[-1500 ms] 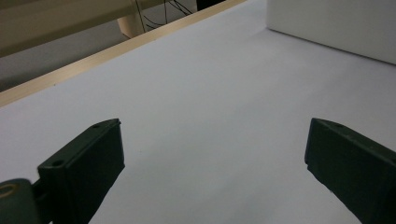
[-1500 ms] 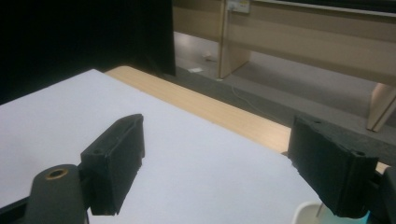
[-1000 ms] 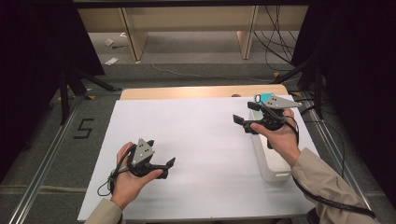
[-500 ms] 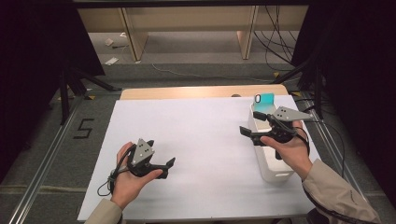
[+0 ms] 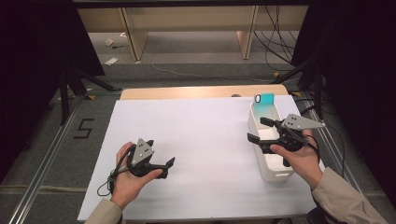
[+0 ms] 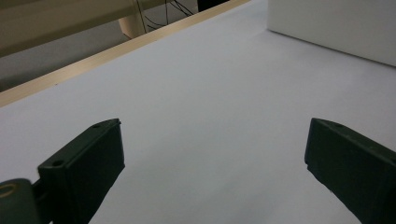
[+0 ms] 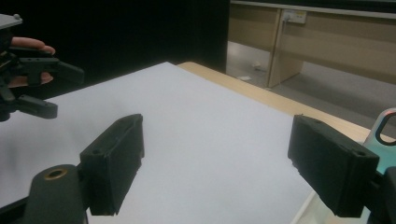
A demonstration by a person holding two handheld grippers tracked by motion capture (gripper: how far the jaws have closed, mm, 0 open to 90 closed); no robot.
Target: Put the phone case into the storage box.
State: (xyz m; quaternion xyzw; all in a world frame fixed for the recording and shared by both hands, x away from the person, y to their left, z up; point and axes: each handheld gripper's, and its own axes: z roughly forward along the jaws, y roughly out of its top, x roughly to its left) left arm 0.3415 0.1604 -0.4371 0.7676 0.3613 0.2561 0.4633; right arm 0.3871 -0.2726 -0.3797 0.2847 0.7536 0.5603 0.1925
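The bench [image 5: 205,140] carries a white sheet. A white bin [image 5: 268,154] stands lengthwise at its right side, with a teal phone-like item [image 5: 265,99] propped at the bin's far end. The left tongs [image 5: 163,164] rest low at the near left, well apart from the bin, jaws spread wide and holding nothing. The right tongs [image 5: 256,132] hover over the bin's left wall, jaws likewise wide apart and holding nothing.

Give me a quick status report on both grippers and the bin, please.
Left gripper open, low over white sheet. Right gripper open above white bin. Teal object at bin's far end. Nothing between.
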